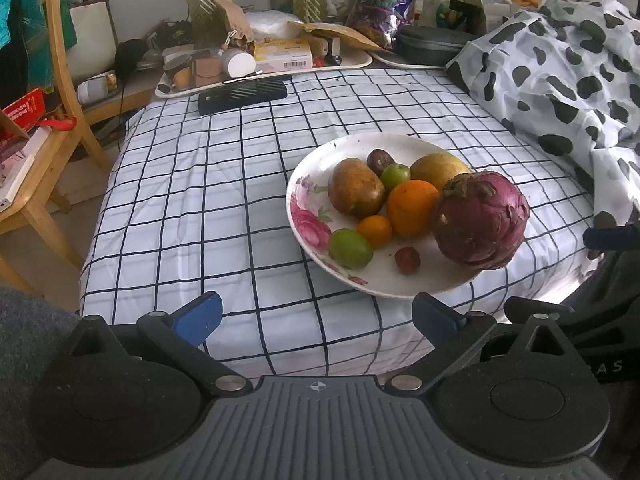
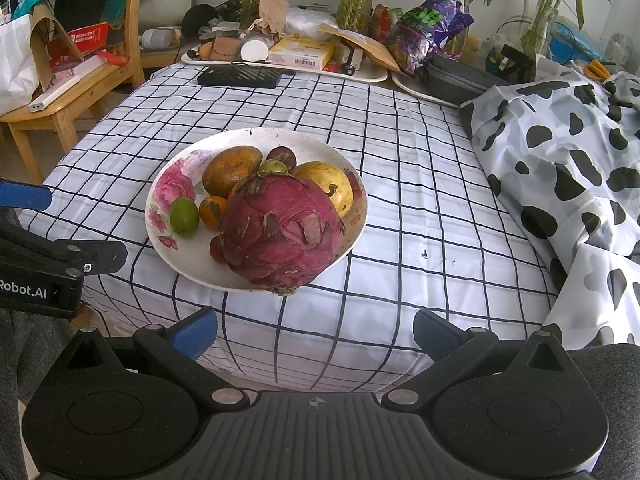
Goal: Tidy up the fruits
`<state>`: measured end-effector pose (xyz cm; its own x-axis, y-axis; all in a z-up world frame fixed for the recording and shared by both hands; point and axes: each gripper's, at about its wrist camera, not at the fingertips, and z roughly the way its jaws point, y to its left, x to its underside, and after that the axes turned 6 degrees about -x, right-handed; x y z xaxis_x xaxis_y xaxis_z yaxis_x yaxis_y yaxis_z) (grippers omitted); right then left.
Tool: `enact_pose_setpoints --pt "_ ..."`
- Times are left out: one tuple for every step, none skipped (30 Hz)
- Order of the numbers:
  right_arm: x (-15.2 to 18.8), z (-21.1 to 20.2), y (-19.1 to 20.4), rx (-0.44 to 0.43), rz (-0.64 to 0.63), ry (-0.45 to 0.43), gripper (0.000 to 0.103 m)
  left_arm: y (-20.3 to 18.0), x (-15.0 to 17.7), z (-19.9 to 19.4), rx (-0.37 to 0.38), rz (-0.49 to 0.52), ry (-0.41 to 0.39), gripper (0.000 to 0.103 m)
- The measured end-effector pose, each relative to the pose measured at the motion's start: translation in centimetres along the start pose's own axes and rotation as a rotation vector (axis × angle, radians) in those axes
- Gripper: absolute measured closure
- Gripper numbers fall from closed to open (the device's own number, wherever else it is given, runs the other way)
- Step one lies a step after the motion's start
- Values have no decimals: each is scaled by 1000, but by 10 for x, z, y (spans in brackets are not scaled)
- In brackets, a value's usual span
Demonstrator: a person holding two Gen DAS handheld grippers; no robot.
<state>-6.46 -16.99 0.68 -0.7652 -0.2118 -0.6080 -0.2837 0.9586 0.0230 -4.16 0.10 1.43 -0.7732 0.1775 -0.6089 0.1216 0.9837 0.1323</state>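
Observation:
A white floral plate [image 1: 308, 204] [image 2: 172, 184] stands on the checked tablecloth and holds several fruits. A large red dragon fruit [image 1: 480, 222] [image 2: 280, 232] lies at its near right. Behind it are a big orange [image 1: 412, 208], a small orange [image 1: 375, 231] [image 2: 213, 210], two brownish mangoes [image 1: 355, 194] [image 2: 231, 171], green fruits [image 1: 350, 249] [image 2: 184, 216] and small dark fruits [image 1: 407, 260]. My left gripper [image 1: 318, 318] is open and empty, short of the plate's near rim. My right gripper [image 2: 316, 332] is open and empty, just in front of the dragon fruit.
A cow-print cloth [image 1: 560, 80] [image 2: 560, 152] lies heaped on the right. Cluttered trays [image 1: 264, 60] [image 2: 288, 56], a black flat box [image 1: 242, 96] and plant vases line the far edge. A wooden chair [image 1: 44, 120] stands left of the table.

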Motion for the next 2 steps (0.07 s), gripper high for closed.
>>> enact_pose_setpoints --pt "0 0 0 0 -1 1 0 0 0 0 -1 3 0 0" --pt "0 1 0 1 -2 1 0 0 0 1 -1 6 0 0"
